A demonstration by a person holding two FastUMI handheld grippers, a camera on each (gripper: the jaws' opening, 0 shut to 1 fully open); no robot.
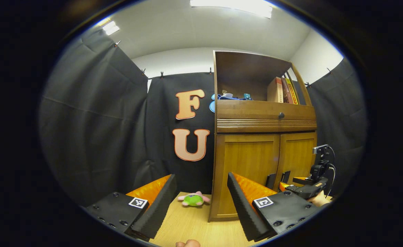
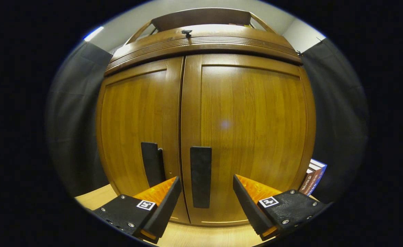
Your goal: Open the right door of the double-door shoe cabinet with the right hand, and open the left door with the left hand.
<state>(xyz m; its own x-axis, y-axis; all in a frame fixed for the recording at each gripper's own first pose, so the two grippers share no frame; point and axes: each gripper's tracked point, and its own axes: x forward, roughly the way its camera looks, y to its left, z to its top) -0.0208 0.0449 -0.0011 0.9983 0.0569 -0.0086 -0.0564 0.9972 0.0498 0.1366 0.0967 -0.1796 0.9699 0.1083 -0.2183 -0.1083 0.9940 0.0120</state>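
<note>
Right gripper view: right gripper jaws wide apart — flanking right door handle (untouched); left gripper likewise wide, empty.

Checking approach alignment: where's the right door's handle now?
In the right gripper view, the right door's handle stands between the open right hand-held gripper's fingers, just right of the door seam, untouched.

Ahead of our right gripper stands the shoe cabinet, its right door handle between our spread fingers and the left door handle just left of it. Some books lean at the cabinet's right side. From our left gripper, the cabinet sits ahead-right, a plush toy on the table directly ahead.
</note>
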